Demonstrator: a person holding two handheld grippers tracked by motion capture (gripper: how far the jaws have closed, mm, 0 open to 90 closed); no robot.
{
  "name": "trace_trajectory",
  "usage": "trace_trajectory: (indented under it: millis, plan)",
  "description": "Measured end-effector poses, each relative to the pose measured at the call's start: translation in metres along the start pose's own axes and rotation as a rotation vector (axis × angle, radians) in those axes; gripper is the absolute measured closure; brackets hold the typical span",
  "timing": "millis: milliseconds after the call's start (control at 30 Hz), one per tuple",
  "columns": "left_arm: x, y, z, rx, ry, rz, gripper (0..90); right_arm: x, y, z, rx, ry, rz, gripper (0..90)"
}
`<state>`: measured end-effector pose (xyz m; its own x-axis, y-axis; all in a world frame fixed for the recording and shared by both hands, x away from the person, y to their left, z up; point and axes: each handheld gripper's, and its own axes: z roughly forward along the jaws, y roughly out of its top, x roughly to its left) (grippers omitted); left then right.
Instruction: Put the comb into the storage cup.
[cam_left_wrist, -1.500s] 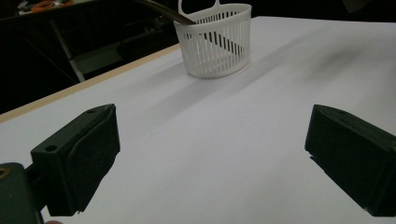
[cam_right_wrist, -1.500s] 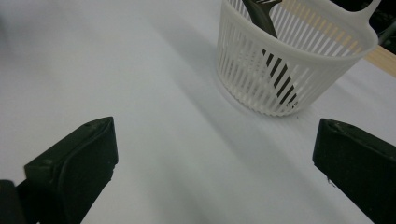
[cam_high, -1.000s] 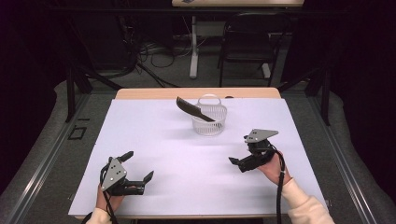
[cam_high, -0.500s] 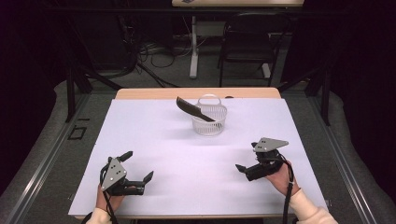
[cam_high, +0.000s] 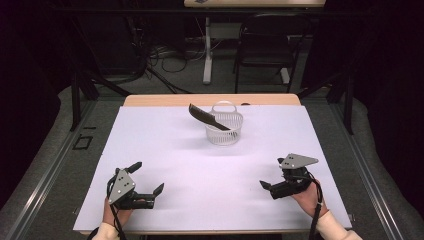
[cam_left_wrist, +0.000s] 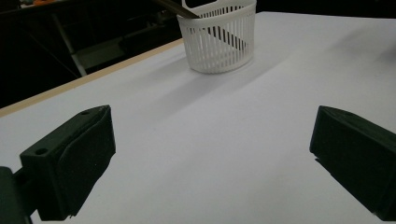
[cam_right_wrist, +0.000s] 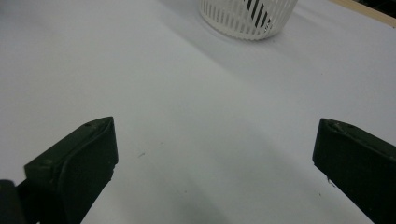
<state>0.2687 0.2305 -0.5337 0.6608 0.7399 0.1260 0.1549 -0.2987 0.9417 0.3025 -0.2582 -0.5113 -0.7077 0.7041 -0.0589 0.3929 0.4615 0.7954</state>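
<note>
The left gripper (cam_high: 147, 182) and right gripper (cam_high: 270, 178) are being held low near the front of the white tabletop (cam_high: 175, 150), fingers wide and empty, while the black comb (cam_high: 207, 117) is being left leaning in the white basket (cam_high: 224, 129), so nothing seems to be needed next.

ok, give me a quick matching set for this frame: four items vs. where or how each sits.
Items:
1. white basket
2. dark comb
3. left claw
4. right claw

Places/states:
A. open, near the table's front right corner
B. leaning out over the basket's rim
C. upright, toward the far middle of the table
D. open, near the table's front left corner

Pairs: 1-C, 2-B, 3-D, 4-A
</note>
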Motion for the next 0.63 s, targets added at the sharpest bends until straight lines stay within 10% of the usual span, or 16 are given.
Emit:
trace_trajectory:
  millis: [633]
  plan:
    - [-0.001,0.0,0.001,0.001,-0.003,0.002,0.2,0.009,-0.022,-0.022,-0.053,-0.092,0.002,0.0]
